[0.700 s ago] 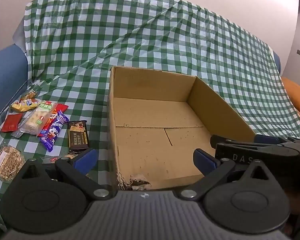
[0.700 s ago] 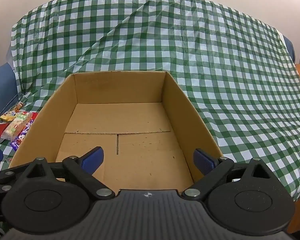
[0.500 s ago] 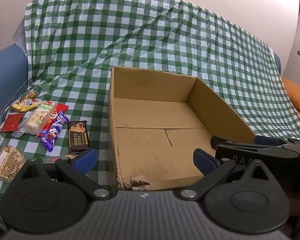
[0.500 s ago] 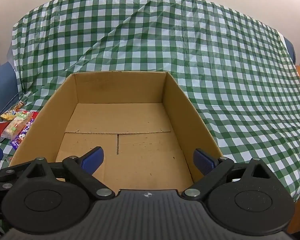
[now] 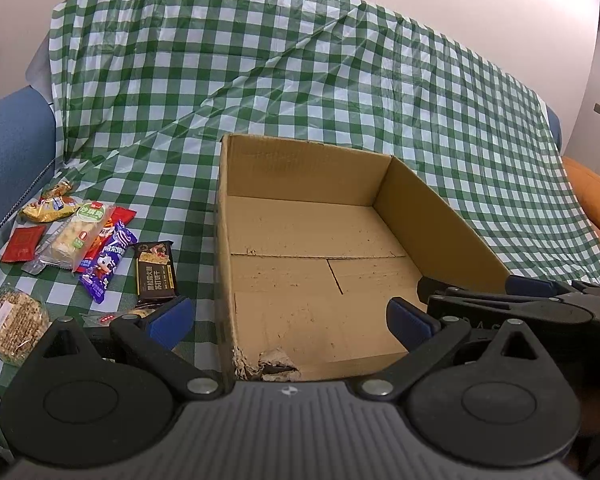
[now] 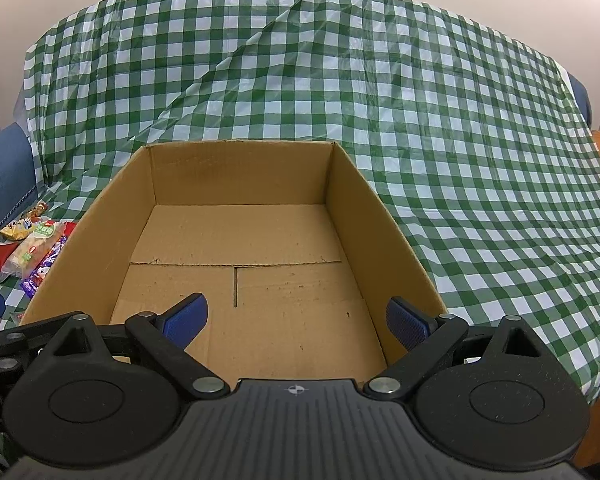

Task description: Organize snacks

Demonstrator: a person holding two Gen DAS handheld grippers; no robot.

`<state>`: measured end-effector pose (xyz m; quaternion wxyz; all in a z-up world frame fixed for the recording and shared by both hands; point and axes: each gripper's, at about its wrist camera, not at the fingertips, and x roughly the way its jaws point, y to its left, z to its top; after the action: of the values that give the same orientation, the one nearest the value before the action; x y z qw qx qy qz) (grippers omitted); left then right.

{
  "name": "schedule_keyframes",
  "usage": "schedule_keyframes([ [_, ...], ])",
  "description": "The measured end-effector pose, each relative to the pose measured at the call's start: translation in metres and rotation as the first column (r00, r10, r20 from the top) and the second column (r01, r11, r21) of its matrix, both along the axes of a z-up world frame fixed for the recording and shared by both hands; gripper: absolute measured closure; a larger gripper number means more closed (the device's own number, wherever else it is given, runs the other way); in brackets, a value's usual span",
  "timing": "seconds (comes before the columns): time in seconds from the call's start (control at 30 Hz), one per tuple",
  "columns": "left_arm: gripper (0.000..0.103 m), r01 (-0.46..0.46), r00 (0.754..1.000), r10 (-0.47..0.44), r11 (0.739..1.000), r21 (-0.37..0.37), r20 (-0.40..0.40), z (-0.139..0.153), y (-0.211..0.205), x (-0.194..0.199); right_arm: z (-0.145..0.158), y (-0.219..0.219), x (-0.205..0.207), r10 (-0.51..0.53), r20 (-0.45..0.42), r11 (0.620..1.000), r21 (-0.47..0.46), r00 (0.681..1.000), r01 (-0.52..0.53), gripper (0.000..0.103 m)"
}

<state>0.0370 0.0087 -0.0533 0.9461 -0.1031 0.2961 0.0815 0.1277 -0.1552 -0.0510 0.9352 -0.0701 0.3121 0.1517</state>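
Note:
An open, empty cardboard box (image 5: 300, 236) sits on the green checked cloth; it also shows in the right wrist view (image 6: 240, 240). Several wrapped snacks lie left of it: a dark bar (image 5: 155, 268), a purple pack (image 5: 106, 266), a white-green pack (image 5: 78, 230), a red packet (image 5: 22, 243), a yellow pack (image 5: 46, 210) and a round cracker (image 5: 14, 326). My left gripper (image 5: 288, 316) is open and empty over the box's near left corner. My right gripper (image 6: 296, 318) is open and empty over the box's near edge.
The checked cloth (image 6: 480, 184) drapes a sofa and rises behind the box. A blue armrest (image 5: 8, 152) stands at the left and an orange cushion (image 5: 592, 196) at the right. The box's near left corner (image 5: 266, 364) is torn.

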Motion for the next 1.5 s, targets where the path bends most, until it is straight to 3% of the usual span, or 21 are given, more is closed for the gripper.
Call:
schedule_keyframes([
  [1.5,0.000,0.002,1.000,-0.002,1.000,-0.004,-0.001,0.0034,0.0034,0.0011,-0.0006,0.0020,-0.0004,0.002,0.038,1.000,-0.012,0.999,-0.001,0.007],
])
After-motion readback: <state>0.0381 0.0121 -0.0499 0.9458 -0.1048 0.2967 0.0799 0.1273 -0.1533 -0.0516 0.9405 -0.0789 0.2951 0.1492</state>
